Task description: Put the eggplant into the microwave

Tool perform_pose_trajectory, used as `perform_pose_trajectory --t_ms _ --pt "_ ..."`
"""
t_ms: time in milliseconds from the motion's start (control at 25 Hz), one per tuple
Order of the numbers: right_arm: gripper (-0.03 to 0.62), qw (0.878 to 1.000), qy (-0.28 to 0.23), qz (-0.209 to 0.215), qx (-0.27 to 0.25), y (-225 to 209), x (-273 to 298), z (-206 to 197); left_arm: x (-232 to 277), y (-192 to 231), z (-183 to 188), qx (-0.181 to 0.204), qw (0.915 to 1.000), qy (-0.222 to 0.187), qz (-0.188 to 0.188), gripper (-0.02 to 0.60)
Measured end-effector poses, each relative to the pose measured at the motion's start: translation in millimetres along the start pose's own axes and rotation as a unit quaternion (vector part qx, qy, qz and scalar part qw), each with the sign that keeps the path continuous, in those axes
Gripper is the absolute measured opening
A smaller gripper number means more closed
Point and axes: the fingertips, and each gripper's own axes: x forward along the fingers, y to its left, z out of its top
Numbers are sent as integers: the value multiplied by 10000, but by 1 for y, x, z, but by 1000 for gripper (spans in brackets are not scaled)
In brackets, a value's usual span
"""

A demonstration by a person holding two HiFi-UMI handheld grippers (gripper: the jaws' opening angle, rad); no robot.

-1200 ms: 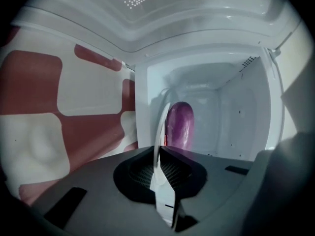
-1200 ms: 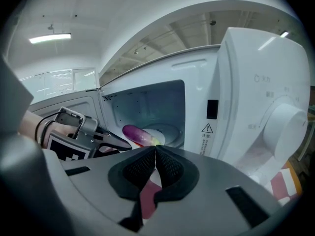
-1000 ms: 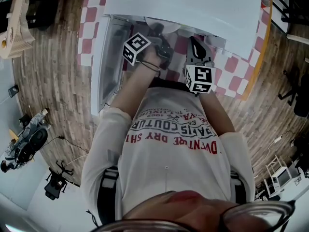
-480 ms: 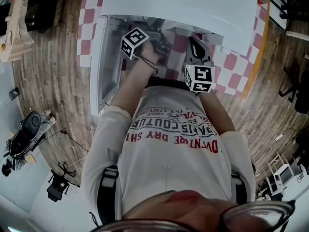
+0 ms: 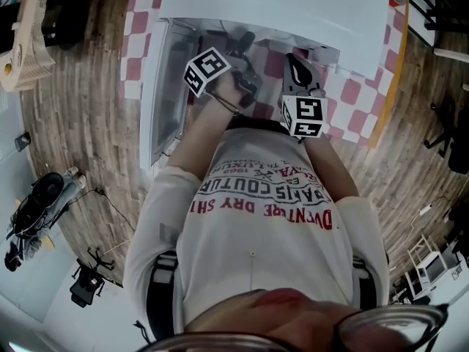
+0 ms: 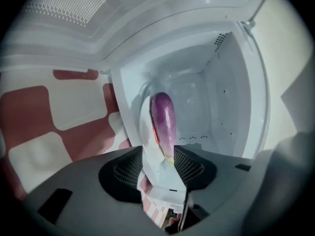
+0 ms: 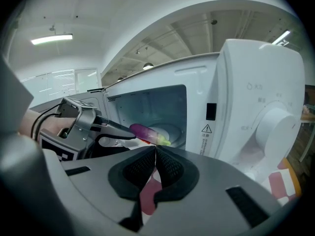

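Observation:
A purple eggplant (image 6: 163, 119) with a pale green end lies in the mouth of the white microwave (image 7: 256, 107). Its green end sits between the jaws of my left gripper (image 6: 158, 168). Those jaws are opening, and the pads (image 6: 129, 168) stand a little off the eggplant. The right gripper view shows the eggplant (image 7: 146, 132) at the tip of the left gripper (image 7: 115, 130), over the glass turntable (image 7: 173, 130). My right gripper (image 7: 155, 154) is shut on nothing and hangs in front of the cavity. In the head view both the left gripper (image 5: 242, 46) and the right gripper (image 5: 297, 68) point at the microwave (image 5: 278, 6).
The microwave door (image 5: 165, 86) stands open to the left. A red-and-white checked cloth (image 5: 352, 97) covers the table beneath it. The control dial (image 7: 275, 127) is on the microwave's right side. Chairs and gear stand on the wooden floor (image 5: 80, 123) around.
In the head view my left hand has shifted slightly at the microwave's mouth. The right gripper has kept still.

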Motion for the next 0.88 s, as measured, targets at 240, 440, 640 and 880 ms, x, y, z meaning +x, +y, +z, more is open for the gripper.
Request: perform_pose_trajectory --t_ms 240,440,640,880 --pt "26 9999 -129 -14 -30 7 -12 7 -31 -13 -11 733 9972 42 140 36" --pt "26 9995 -298 -53 -53 14 -27 17 -55 -43 -19 1324 9909 3 -254 27" --pt "26 9979 -632 -118 -108 21 -47 41 -89 -86 -23 2747 9592 -252 -616 26" --pt "26 9936 -1098 -214 -168 24 -70 71 -129 -134 -28 5043 8530 -1166 -669 26"
